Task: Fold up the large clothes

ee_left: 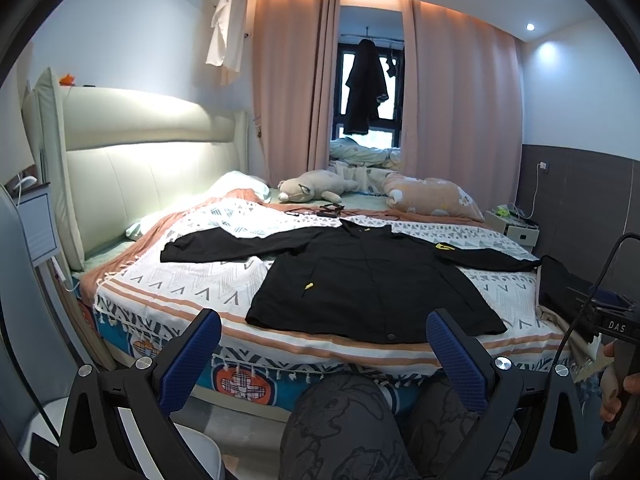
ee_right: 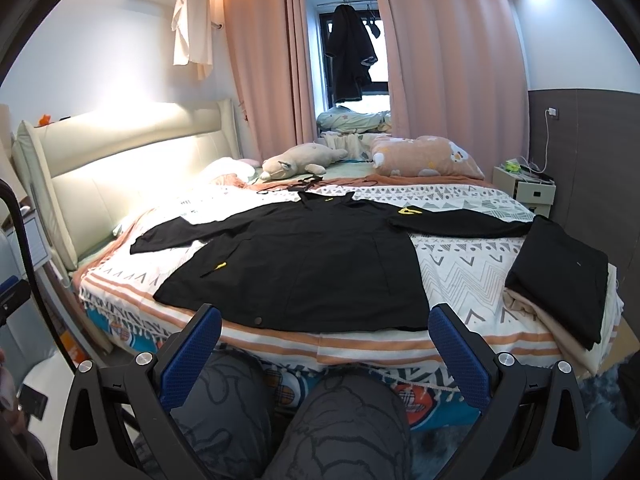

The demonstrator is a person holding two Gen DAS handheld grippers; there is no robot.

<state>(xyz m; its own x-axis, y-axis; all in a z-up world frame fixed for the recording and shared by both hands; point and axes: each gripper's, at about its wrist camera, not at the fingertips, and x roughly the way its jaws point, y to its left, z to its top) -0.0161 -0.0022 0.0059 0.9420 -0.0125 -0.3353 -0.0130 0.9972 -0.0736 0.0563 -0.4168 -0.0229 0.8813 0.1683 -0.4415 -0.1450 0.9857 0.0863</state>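
A large black long-sleeved shirt (ee_left: 360,284) (ee_right: 304,264) lies spread flat on the bed, sleeves stretched out left and right, collar toward the far side, with small yellow marks on it. My left gripper (ee_left: 324,344) is open, held back from the bed's near edge above the person's knees, nothing between its blue pads (ee_left: 192,360). My right gripper (ee_right: 326,344) is open too, just short of the shirt's hem, empty. At the bed's right edge rests a folded black garment (ee_right: 560,276) (ee_left: 560,284).
The bed has a patterned white and orange cover (ee_left: 180,280). A plush toy (ee_left: 312,188) and a pillow (ee_left: 432,196) lie at the far side with cables (ee_left: 332,210). A nightstand (ee_right: 524,184) stands far right. The person's knees (ee_right: 320,420) sit below both grippers.
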